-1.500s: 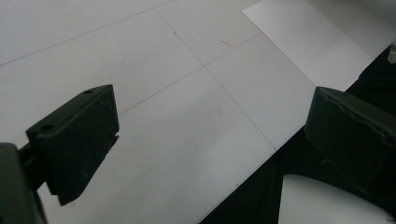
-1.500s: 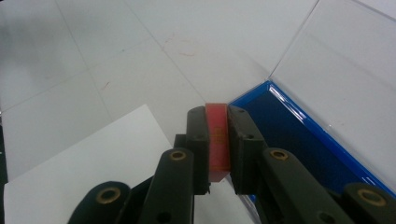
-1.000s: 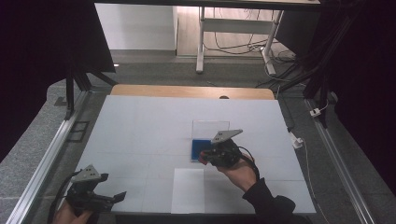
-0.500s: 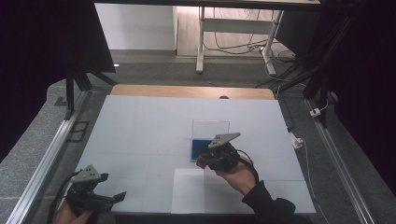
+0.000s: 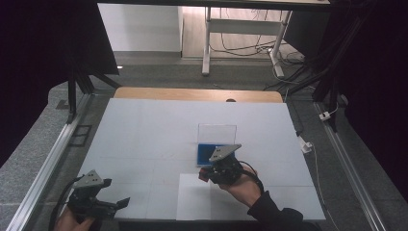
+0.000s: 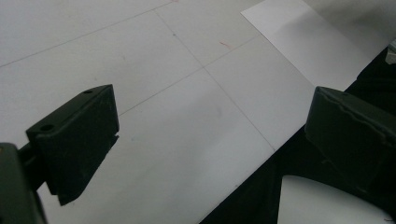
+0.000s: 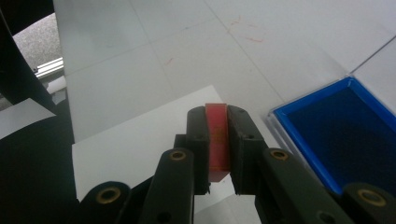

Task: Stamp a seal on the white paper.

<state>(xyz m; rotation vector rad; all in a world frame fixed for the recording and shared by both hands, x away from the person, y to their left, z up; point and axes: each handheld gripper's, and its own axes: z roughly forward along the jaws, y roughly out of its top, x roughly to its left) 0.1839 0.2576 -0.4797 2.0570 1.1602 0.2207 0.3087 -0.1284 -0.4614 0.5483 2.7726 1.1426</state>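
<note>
My right gripper (image 7: pixel 217 122) is shut on a thin red block (image 7: pixel 217 140) that stands upright between its pads. In the high view the right gripper (image 5: pixel 206 174) hovers at the near left corner of a blue pad (image 5: pixel 206 152) in a clear case, over the far edge of a white paper sheet (image 5: pixel 192 204). The case's clear lid (image 5: pixel 217 133) stands open behind the pad. The blue pad (image 7: pixel 343 126) lies to the right of the jaws and the paper sheet (image 7: pixel 135 140) under them. My left gripper (image 5: pixel 114 193) rests open at the table's near left corner, holding nothing (image 6: pixel 215 130).
The white table top (image 5: pixel 144 134) is marked by faint grid lines and a few red marks (image 7: pixel 247 32). A wooden strip (image 5: pixel 192 94) runs along its far edge. Metal rails (image 5: pixel 48 159) flank both sides. The paper sheet (image 6: pixel 308 42) lies right of the left gripper.
My right gripper has drifted a little toward the near edge and left, from over the blue pad to the paper's far edge. The left gripper has stayed put.
</note>
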